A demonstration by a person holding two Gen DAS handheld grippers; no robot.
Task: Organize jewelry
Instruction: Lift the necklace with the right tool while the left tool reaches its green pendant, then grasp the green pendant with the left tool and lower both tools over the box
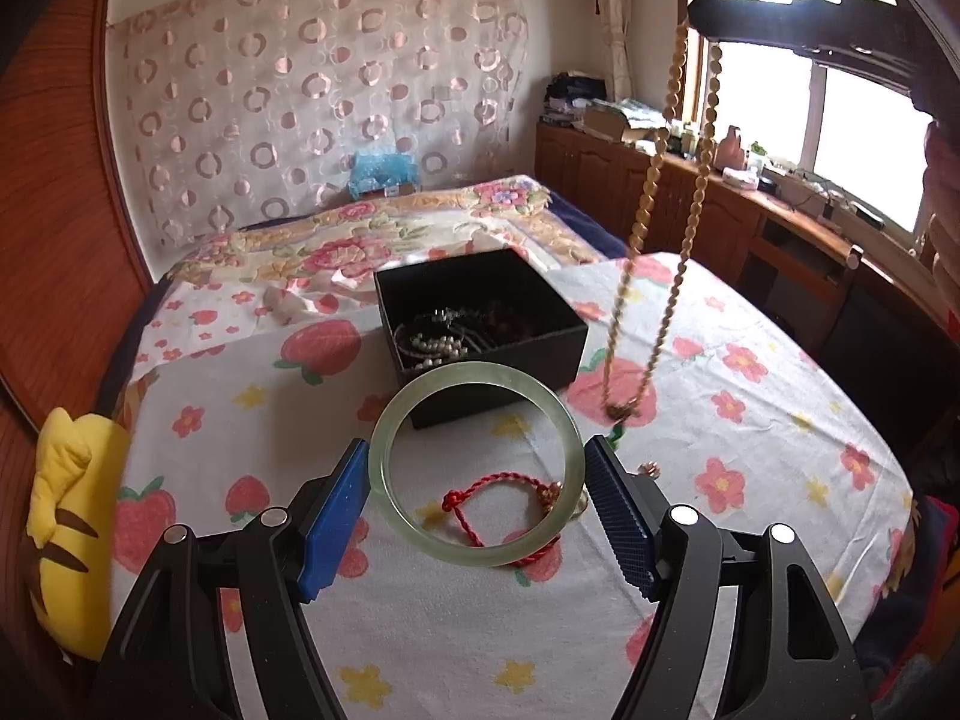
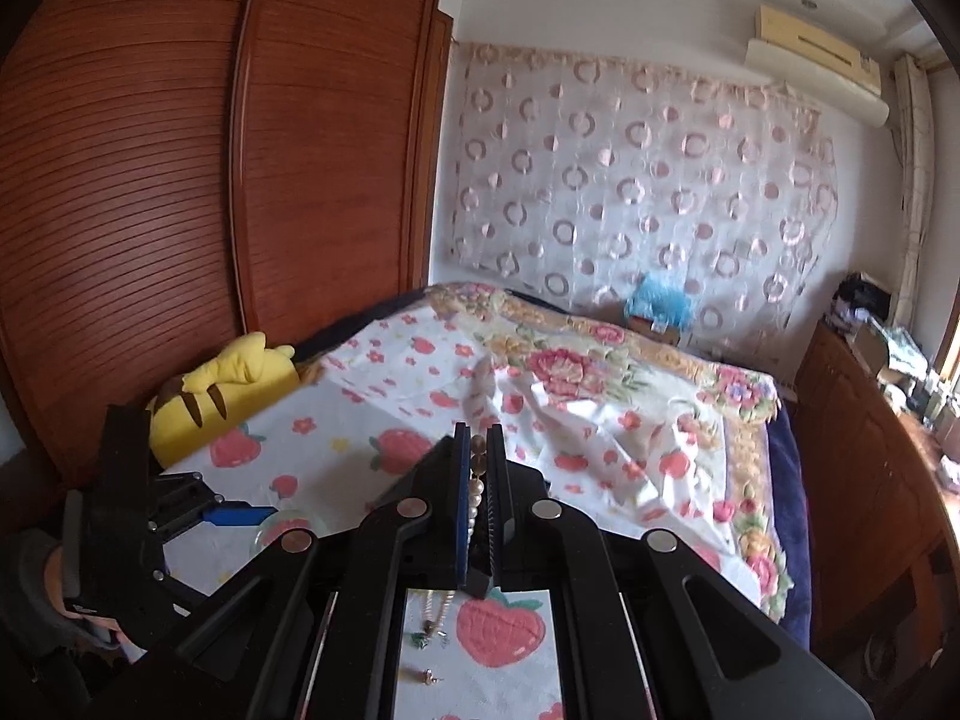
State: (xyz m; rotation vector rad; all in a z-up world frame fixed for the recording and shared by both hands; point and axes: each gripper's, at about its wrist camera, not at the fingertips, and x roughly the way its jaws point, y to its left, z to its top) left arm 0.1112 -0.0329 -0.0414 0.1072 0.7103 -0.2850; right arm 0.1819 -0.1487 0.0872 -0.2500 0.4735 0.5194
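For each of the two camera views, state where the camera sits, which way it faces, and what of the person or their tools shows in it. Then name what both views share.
Left wrist: sits behind the left gripper, looking down the bed at the black box; its jaws clamp a green bangle; the right gripper dangles a bead necklace.
Right wrist: sits behind the right gripper, facing the wardrobe; jaws shut on the bead necklace; the left gripper shows.
Shared: strawberry sheet, yellow plush, curtain.

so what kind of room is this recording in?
A bedroom in a home, most likely. The work surface is a bed under a floral sheet, a tall wooden wardrobe stands beside it, and a yellow plush toy lies at its edge. An air conditioner hangs above the curtain.
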